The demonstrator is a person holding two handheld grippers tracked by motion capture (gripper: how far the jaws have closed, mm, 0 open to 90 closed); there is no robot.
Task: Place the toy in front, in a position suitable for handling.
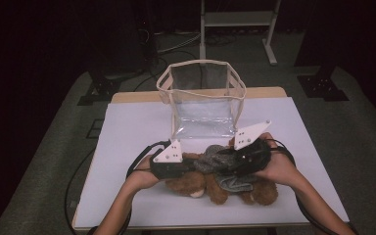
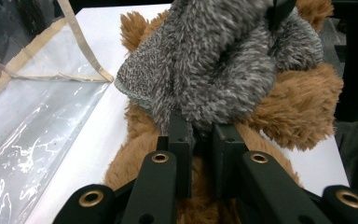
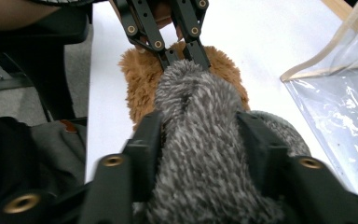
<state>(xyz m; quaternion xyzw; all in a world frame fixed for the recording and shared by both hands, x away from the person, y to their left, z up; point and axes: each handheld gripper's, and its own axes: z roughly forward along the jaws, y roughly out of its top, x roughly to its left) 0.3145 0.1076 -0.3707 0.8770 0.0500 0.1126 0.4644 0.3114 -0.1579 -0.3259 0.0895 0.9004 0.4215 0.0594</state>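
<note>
Left hand-held gripper [image 2: 200,140] pinches the grey garment [image 2: 214,60] tight; right hand-held gripper [image 3: 200,135], half open, straddles it at 3 o'clock, stretching it over the teddy bear [image 1: 215,188].

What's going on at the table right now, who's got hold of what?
A person works two handheld grippers over a brown teddy bear lying on the white table. The left gripper is clamped on one end of a grey fuzzy garment; the right gripper has the other end between its jaws. A clear bag stands open behind them.
</note>
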